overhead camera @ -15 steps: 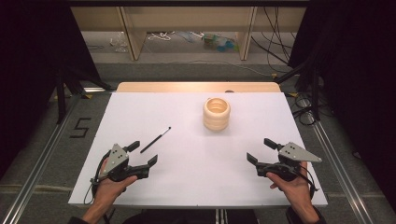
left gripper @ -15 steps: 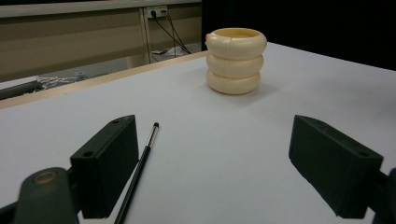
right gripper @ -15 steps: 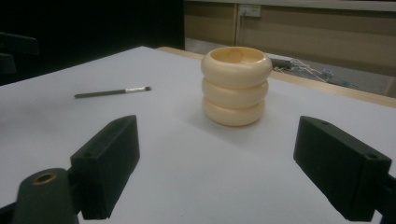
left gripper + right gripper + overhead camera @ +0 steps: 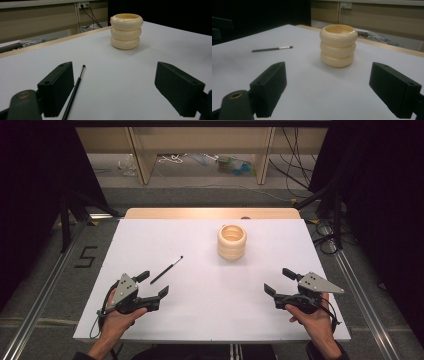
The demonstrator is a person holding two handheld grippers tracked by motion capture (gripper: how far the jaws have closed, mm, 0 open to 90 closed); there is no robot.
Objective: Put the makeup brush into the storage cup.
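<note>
1. At the lower left of the high view, a hand holds the left gripper (image 4: 154, 283) low over the white table (image 4: 210, 320), its black jaws spread wide with nothing between them.
2. At the lower right, the other hand holds the right gripper (image 4: 279, 281), jaws equally released and empty.
3. Just beyond the left gripper, left of centre, lies a thin black brush with a metal ferrule (image 4: 166, 269), flat on the table; in the left gripper view it lies just beside the left-hand jaw, possibly touching it.
4. Farther back, upper centre, stands a cream-coloured ribbed cup shaped like three stacked rings (image 4: 231, 242), upright and well apart from both grippers.
5. Beyond the table's wooden far edge (image 4: 210, 213), pale shelving and loose cables fill the top of the frame.
</note>
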